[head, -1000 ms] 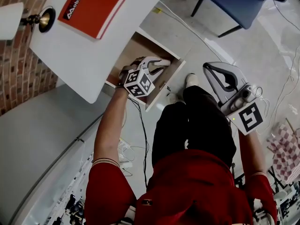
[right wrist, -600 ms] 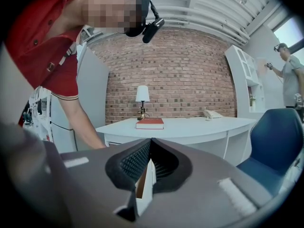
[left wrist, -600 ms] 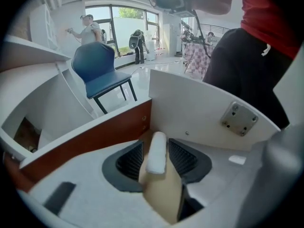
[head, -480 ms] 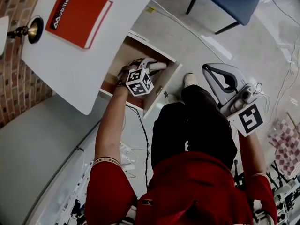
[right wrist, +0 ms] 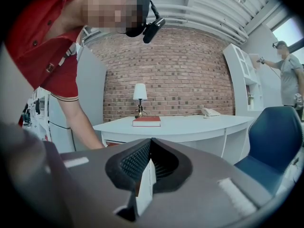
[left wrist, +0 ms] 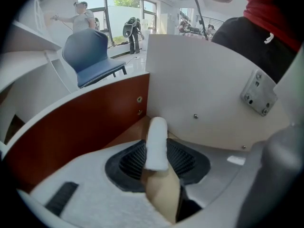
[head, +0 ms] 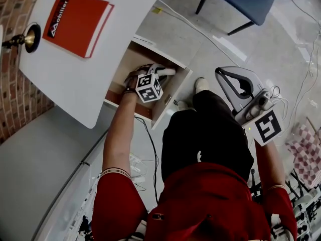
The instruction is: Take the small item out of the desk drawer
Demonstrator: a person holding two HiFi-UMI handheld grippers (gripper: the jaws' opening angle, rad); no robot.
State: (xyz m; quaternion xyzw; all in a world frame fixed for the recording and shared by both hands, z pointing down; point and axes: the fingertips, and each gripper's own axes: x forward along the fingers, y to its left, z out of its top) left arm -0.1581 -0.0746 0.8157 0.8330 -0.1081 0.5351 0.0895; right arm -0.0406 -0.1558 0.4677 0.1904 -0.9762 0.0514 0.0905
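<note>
White roll [left wrist: 156, 141] lies on the tan floor of the open drawer [left wrist: 85, 127], close to where its brown wall meets a white panel. In the left gripper view your left gripper [left wrist: 157, 152] has it between its jaws. They have just been closing and stand fairly wide, with the pads seemingly against the roll's sides near one end only. Held that far out, it could pivot or slip free as you lift, and a tilt of your wrist might knock it on the walls. Nothing else shows in the drawer here, though the jaws cover much of the floor. In the head view that gripper reaches steeply down into the drawer, pulled out from under the white tabletop [head: 100, 49], which carries a red book [head: 77, 24]. Drawing back carelessly could catch the drawer's front panel, and the roll itself is hidden. In the right gripper view your right gripper [right wrist: 151, 141] hangs clear of the desk, jaws together on nothing, so it cannot steady a dropped roll.
</note>
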